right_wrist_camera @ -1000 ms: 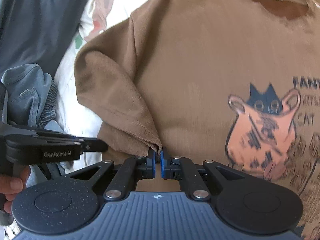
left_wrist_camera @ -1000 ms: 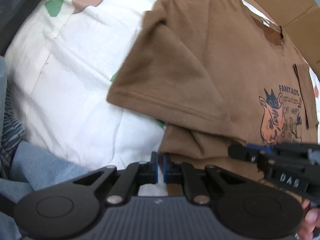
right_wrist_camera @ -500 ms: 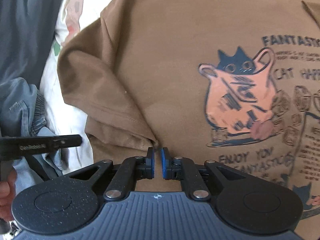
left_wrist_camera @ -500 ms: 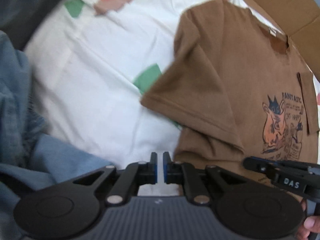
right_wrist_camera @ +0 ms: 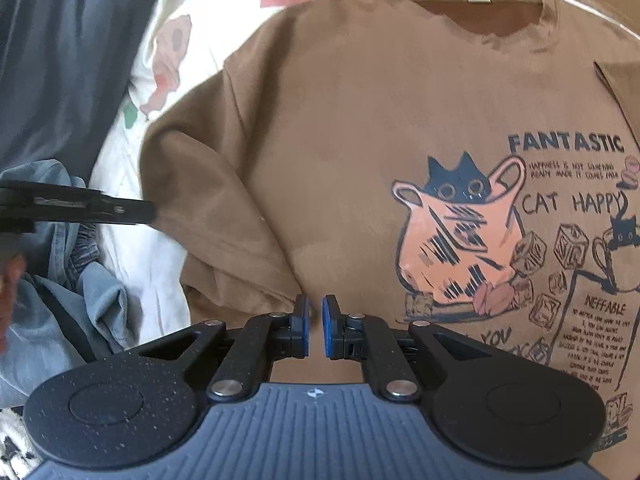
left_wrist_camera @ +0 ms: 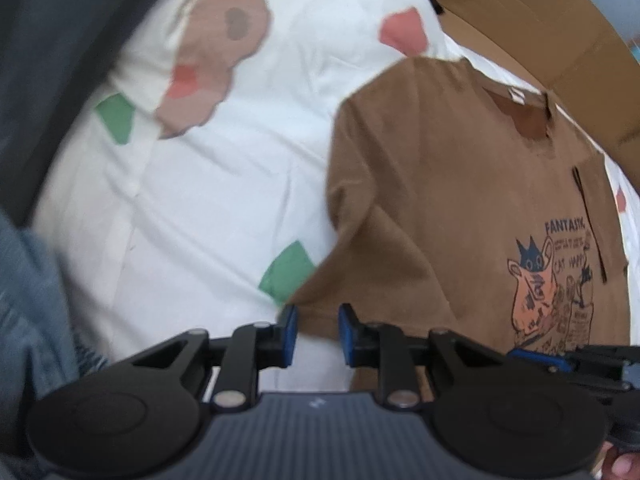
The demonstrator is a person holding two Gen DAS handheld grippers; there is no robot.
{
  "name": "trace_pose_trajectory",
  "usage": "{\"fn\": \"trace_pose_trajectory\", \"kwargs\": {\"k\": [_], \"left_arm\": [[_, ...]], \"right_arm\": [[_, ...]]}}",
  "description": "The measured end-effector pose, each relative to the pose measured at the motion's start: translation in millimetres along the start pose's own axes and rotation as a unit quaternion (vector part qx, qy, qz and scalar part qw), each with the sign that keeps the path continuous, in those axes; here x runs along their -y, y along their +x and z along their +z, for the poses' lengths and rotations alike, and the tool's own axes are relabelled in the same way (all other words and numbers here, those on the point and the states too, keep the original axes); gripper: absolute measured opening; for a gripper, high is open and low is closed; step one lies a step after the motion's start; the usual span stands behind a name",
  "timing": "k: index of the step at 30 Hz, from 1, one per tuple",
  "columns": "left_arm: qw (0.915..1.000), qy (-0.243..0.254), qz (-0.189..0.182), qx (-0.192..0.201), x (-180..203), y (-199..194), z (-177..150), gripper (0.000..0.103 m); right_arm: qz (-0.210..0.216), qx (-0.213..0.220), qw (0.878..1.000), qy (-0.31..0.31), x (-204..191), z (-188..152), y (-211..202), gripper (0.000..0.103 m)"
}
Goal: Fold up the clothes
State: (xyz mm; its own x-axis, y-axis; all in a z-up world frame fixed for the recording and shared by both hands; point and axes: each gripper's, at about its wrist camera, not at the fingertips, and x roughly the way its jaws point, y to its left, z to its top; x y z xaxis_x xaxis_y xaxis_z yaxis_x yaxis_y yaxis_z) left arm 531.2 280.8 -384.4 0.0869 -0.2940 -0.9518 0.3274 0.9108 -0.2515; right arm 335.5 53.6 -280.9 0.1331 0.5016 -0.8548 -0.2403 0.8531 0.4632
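Brown tee (right_wrist_camera: 360,128) lies print-up on the white patterned sheet (left_wrist_camera: 208,208), collar toward the cardboard (left_wrist_camera: 552,40) at the far side. Laid flat so sides can be folded in. One side strip is already turned over the front near the print, seen in the left view; the other sleeve (right_wrist_camera: 192,184) lies bunched at the edge beside the jeans (right_wrist_camera: 60,280), not yet tucked in.

Left tongs (left_wrist_camera: 316,334) have just been opening; now spread a little, hovering at the sleeve hem, nothing between the pads. Looks like a release after shifting the sleeve.

Right tongs (right_wrist_camera: 315,326) nearly pressed together, thin gap showing, over the tee's lower front; no cloth visibly pinched.

Judgement: early in the fold, between grips. Next move likely needs a fresh pinch on the sleeve or side edge; the risk is the bunched cloth beneath it dragging along.
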Motion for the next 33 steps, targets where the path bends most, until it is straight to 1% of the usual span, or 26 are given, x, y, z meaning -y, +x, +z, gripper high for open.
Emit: {"fn": "trace_pose_trajectory", "kwargs": {"k": [4, 9, 14, 16, 19, 22, 24, 26, 27, 28, 29, 30, 31, 33], "left_arm": [[0.9993, 0.03, 0.013, -0.019, 2.6, 9.5, 1.7, 0.023], [0.999, 0.039, 0.017, -0.014, -3.7, 5.1, 1.1, 0.023], [0.9979, 0.061, 0.023, -0.008, -14.2, 1.2, 7.6, 0.023], [0.9978, 0.064, 0.016, -0.012, -18.0, 4.5, 11.2, 0.023], [0.9967, 0.078, -0.006, -0.022, -16.4, 11.0, 14.1, 0.023], [0.9931, 0.114, -0.011, -0.027, -8.4, 16.5, 14.9, 0.023], [0.993, 0.114, -0.012, -0.029, -8.3, 17.9, 15.6, 0.023], [0.9932, 0.111, -0.014, -0.031, -8.1, 16.9, 16.0, 0.02], [0.9933, 0.11, -0.017, -0.032, -7.8, 15.8, 16.3, 0.016], [0.9934, 0.107, -0.022, -0.035, -8.0, 14.3, 17.1, 0.008], [0.9935, 0.104, -0.027, -0.038, -8.7, 12.4, 18.3, 0.007], [0.9937, 0.099, -0.034, -0.038, -9.8, 9.7, 19.7, 0.006], [0.9938, 0.096, -0.04, -0.039, -10.7, 6.8, 21.4, 0.004], [0.9934, 0.093, -0.052, -0.042, -12.6, -0.8, 27.1, 0.004]], "right_arm": [[0.007, 0.018, 1.0, -0.009, -10.2, -0.6, -1.5, 0.006], [0.009, 0.03, 0.999, -0.022, -25.8, -1.7, 2.4, 0.006], [0.013, 0.043, 0.999, -0.009, -36.4, -1.0, 7.2, 0.006], [0.017, 0.045, 0.999, -0.01, -42.4, -0.3, 9.4, 0.006], [0.02, 0.046, 0.999, -0.018, -49.8, 0.9, 11.4, 0.006], [0.022, 0.047, 0.998, -0.025, -55.1, 2.0, 12.3, 0.006], [0.022, 0.047, 0.998, -0.029, -58.1, 3.3, 13.7, 0.006], [0.023, 0.044, 0.998, -0.028, -60.2, 4.1, 15.6, 0.006], [0.022, 0.043, 0.998, -0.028, -61.9, 4.5, 16.4, 0.006], [0.021, 0.042, 0.998, -0.03, -63.9, 4.8, 17.2, 0.007], [0.021, 0.041, 0.998, -0.031, -65.9, 5.1, 17.5, 0.007], [0.022, 0.041, 0.998, -0.033, -68.1, 5.6, 17.3, 0.012], [0.023, 0.041, 0.998, -0.036, -70.6, 6.0, 16.4, 0.024], [0.023, 0.046, 0.998, -0.047, -75.9, 7.5, 13.5, 0.037]]}}
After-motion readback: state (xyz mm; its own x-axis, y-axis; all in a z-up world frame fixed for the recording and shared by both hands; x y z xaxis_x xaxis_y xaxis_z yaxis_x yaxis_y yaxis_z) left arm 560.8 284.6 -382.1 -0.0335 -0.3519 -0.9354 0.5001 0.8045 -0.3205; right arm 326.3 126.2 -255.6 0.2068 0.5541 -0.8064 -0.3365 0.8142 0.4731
